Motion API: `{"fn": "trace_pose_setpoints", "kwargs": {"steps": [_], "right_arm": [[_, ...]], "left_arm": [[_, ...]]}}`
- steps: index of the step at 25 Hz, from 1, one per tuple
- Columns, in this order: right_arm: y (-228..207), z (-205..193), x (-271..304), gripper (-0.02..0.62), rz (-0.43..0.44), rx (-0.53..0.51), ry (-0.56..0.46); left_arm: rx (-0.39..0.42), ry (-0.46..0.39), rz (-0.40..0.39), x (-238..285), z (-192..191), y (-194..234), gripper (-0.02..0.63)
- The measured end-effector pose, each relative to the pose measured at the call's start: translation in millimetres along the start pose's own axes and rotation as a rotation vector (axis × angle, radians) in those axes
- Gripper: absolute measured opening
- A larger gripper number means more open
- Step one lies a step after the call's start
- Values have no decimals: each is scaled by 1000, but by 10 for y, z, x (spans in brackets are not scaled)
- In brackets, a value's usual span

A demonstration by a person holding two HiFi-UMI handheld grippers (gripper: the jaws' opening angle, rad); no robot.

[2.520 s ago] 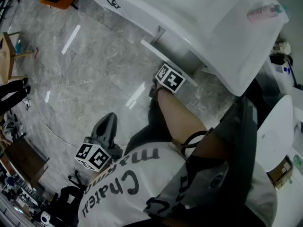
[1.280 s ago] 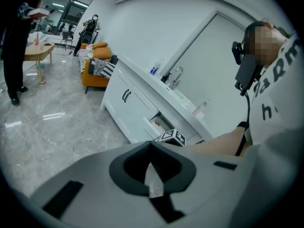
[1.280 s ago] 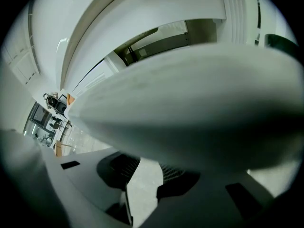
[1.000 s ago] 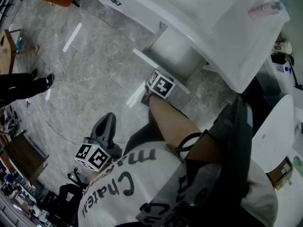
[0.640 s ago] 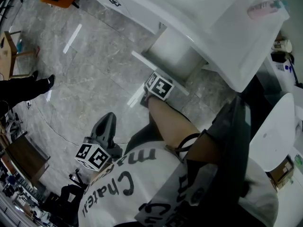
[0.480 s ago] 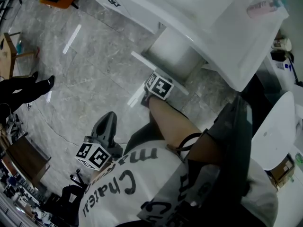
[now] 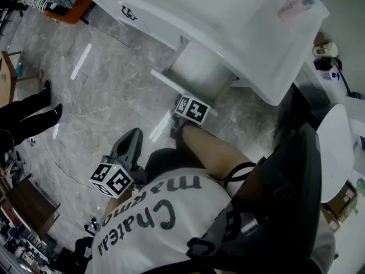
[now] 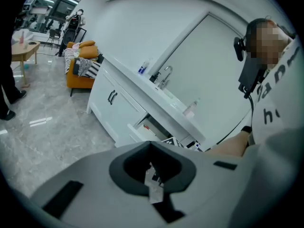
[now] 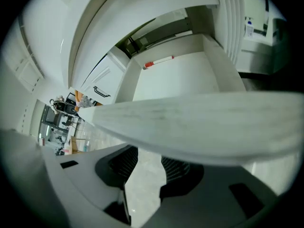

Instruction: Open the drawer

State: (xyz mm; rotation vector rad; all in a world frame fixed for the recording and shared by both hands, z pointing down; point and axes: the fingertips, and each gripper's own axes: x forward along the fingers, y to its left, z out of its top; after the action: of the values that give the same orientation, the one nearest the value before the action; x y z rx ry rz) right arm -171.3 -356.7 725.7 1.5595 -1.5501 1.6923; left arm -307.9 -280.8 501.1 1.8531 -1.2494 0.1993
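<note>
Under the white counter point(image 7: 228, 21) the white drawer point(image 7: 197, 73) stands pulled out, its front panel point(image 7: 164, 82) toward me. My right gripper point(image 7: 181, 116), with its marker cube, hangs right at that panel. In the right gripper view the panel's edge point(image 9: 199, 122) runs across just beyond the right gripper point(image 9: 149, 163). Its jaws are opening, and only floor shows in the gap between the pads. A red and white stick point(image 9: 159, 61) lies inside the drawer point(image 9: 175, 75). My left gripper point(image 7: 132, 140) hangs low over the floor, away from the drawer, jaws shut and empty point(image 8: 153, 175).
A pink bottle point(image 7: 293, 7) lies on the counter. Cupboard doors with black handles point(image 8: 113, 98) run left of the drawer. A person's dark legs point(image 7: 28, 113) stand at the left. A dark chair back point(image 7: 293, 181) and a white round table point(image 7: 336, 147) are at the right.
The drawer has slid further out from under the counter, and my right gripper came back toward me with it. Its jaws have parted. The left gripper shifted slightly.
</note>
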Motion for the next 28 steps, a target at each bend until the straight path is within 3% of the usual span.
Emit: {"fn": "trace_pose_setpoints", "kwargs": {"steps": [4, 6, 10, 12, 14, 16, 18, 21, 24, 28], "right_arm": [[174, -292, -288, 130, 151, -12, 176], [309, -449, -529, 65, 244, -108, 284], [678, -488, -1156, 36, 525, -362, 361], [907, -342, -1493, 20, 666, -371, 324], [1155, -95, -1873, 12, 785, -361, 220], [1384, 113, -2286, 12, 864, -469, 84], [1508, 252, -2647, 12, 846, -661, -74], [1480, 404, -3051, 12, 706, -843, -313], [1328, 463, -3323, 12, 593, -838, -465], [1123, 455, -3590, 11, 461, -790, -593]], "left_arm": [[10, 12, 3, 53, -33, 30, -3], [11, 7, -2, 77, 1, 38, -3], [74, -11, -73, 112, 123, -74, -3], [97, -14, -109, 77, 149, -142, -3], [106, -7, -160, 20, 149, -233, -3], [115, 9, -242, -69, 144, -372, -3], [151, 22, -322, -195, 155, -521, -3], [245, 22, -387, -420, 190, -667, -3], [282, -5, -395, -619, 219, -682, -3], [259, -46, -401, -808, 238, -679, -3]]}}
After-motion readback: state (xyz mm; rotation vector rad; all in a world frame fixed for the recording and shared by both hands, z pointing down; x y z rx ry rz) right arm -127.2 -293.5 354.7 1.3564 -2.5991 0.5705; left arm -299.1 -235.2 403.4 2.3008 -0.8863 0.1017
